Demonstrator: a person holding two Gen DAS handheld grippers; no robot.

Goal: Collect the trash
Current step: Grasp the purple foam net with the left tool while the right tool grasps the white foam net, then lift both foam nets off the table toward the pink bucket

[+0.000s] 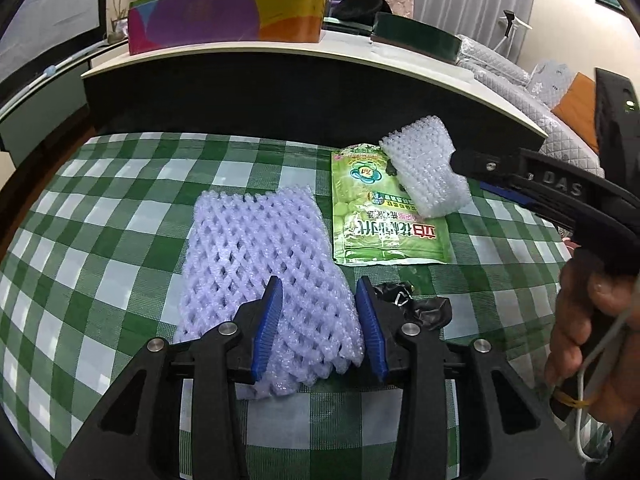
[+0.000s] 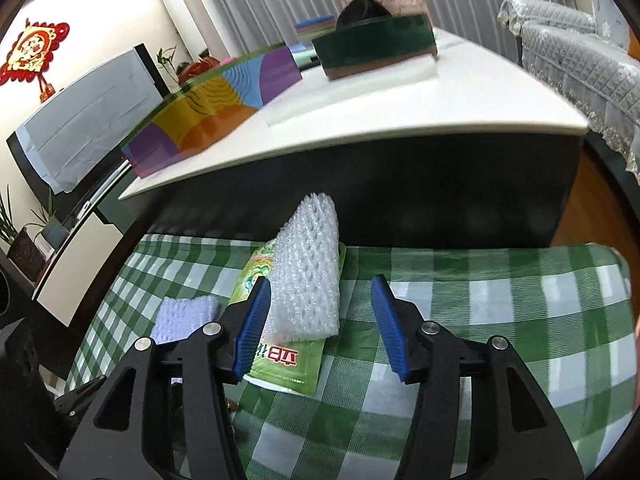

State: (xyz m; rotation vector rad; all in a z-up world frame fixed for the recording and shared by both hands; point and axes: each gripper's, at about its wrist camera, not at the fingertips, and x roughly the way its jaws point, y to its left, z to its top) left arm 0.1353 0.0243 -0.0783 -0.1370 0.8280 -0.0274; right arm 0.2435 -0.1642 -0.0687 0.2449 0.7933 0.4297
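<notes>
The flat green snack pouch (image 1: 380,216) carries red and white East Asian lettering, upside down in the left wrist view and too distorted to read; the right tongs (image 1: 460,164) bear the raised letters "DAS" on their black arm. In that view the pouch lies right of centre on the green-and-white checked surface (image 1: 120,240), with a white foam-net sleeve (image 1: 424,168) resting on its upper right corner. A larger lilac foam-net sleeve (image 1: 256,264) lies at centre, its near end between the blue pads of the left tongs (image 1: 320,320), which stand released, not pressing it. A crumpled black plastic bag (image 1: 420,304) sits just right of them. The right tongs (seen from their own camera) are released too, straddling the white sleeve, only the left pad beside it. Open cloth lies to the right; a dark cabinet with a white top (image 2: 400,120) closes off the far edge.
</notes>
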